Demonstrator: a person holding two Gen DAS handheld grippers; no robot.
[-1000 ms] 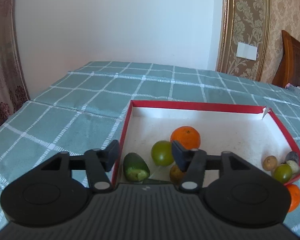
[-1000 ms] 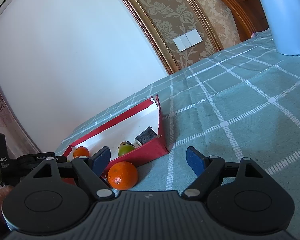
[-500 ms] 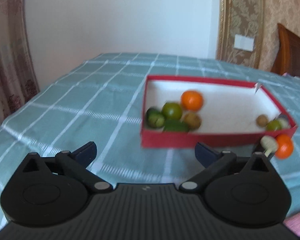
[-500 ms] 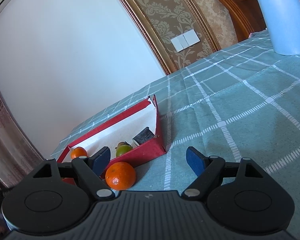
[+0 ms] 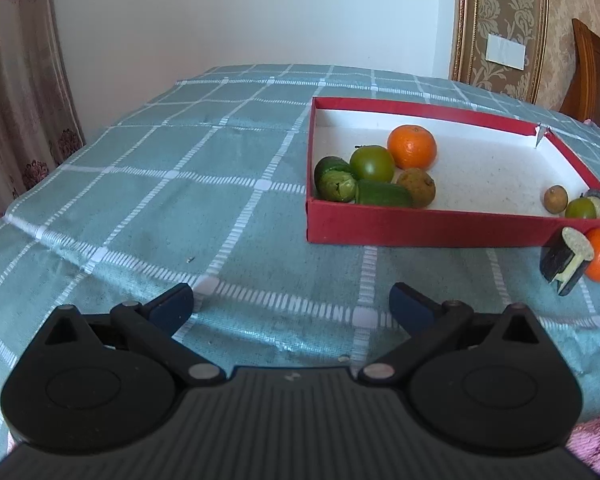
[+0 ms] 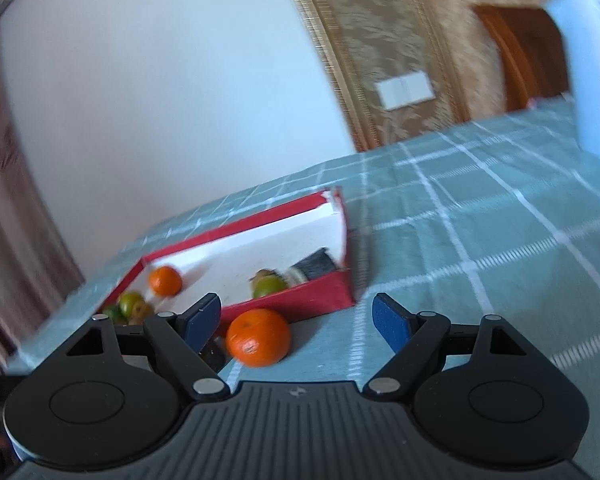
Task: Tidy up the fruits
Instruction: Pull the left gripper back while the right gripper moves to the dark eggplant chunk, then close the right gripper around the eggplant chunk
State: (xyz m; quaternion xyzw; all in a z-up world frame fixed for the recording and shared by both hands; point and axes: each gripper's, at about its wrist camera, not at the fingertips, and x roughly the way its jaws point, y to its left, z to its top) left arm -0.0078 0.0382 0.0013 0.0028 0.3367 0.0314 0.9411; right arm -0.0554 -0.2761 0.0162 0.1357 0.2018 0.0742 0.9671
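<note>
The table (image 5: 148, 184) had its green check cloth, and the red box (image 5: 420, 228) sat on it with most of the fruit already in: an orange (image 5: 412, 147), a green tomato (image 5: 371, 163), cucumber bits (image 5: 382, 193) and some small stuff in the near right corner. One loose orange (image 6: 258, 337) sat on the cloth just outside the box's near wall, next to a dark stub piece (image 5: 564, 260).

The left gripper (image 5: 292, 300) had its jaws spread as wide as they go, nothing between them, over bare cloth well short of the box. The right gripper (image 6: 298, 316) was open too, nothing gripped, with the loose orange just ahead and a bit left of centre.

My take: I'd have shifted the right one left to centre that orange, then closed gently since it'd roll.
</note>
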